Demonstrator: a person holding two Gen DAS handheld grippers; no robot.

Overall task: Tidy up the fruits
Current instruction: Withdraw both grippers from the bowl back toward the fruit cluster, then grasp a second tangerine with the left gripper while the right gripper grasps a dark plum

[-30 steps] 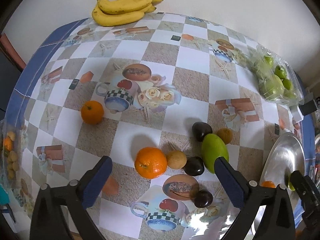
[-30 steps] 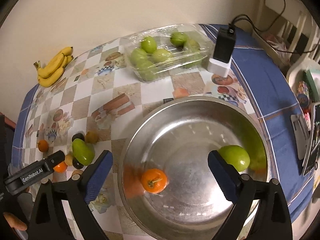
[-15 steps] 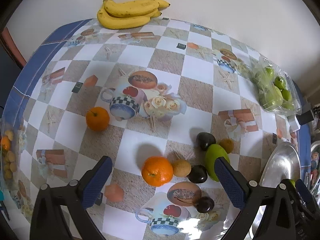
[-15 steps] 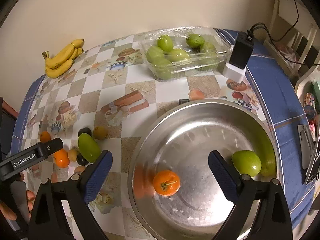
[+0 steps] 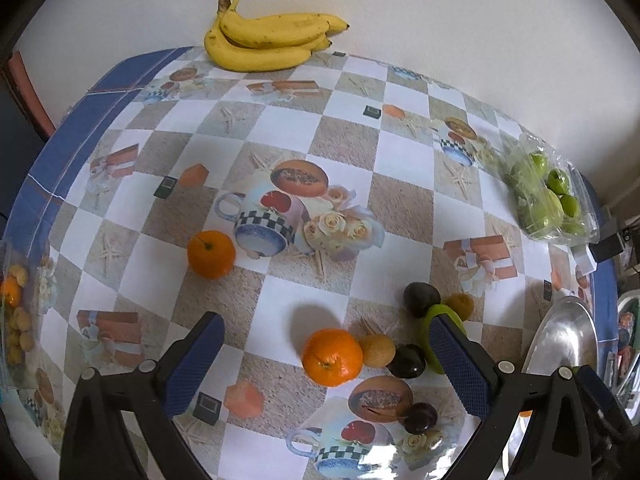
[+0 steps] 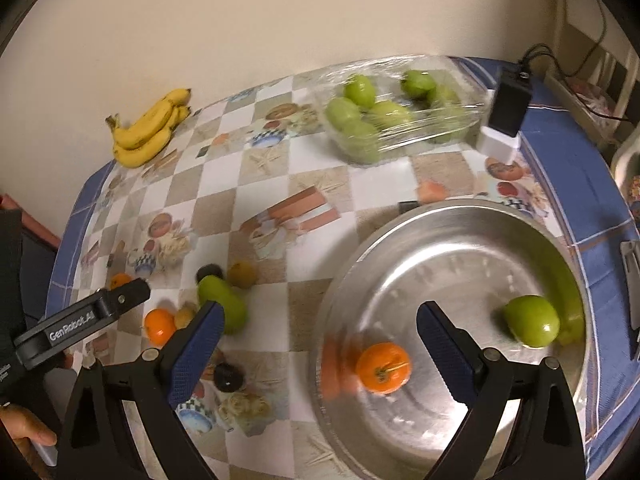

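Left gripper (image 5: 326, 354) hangs over the checked tablecloth (image 5: 400, 200) w/ its blue-padded fingers spread wide, nothing between them; a large orange (image 5: 332, 356) lies on the cloth right in that gap, a small tan round fruit (image 5: 377, 350) touching its right side, then a dark plum-like fruit (image 5: 406, 361); a green mango (image 5: 430, 338) is partly hidden behind the right finger; a second orange (image 5: 211, 254) sits well apart, further out to the left; a yellow banana bunch (image 5: 266, 42) lies at the far edge by the wall.

Right gripper (image 6: 320, 350) also gapes, holding nothing, tilted down over the near rim of the big round steel bowl (image 6: 460, 248); inside the bowl a small orange fruit w/ stalk (image 6: 382, 367) sits just inside the right finger, and a green apple (image 6: 531, 321) rests near the bowl's right wall, outside the fingers; a clear wrapped tray of green fruit (image 6: 396, 112) stands beyond the bowl, near the wall.
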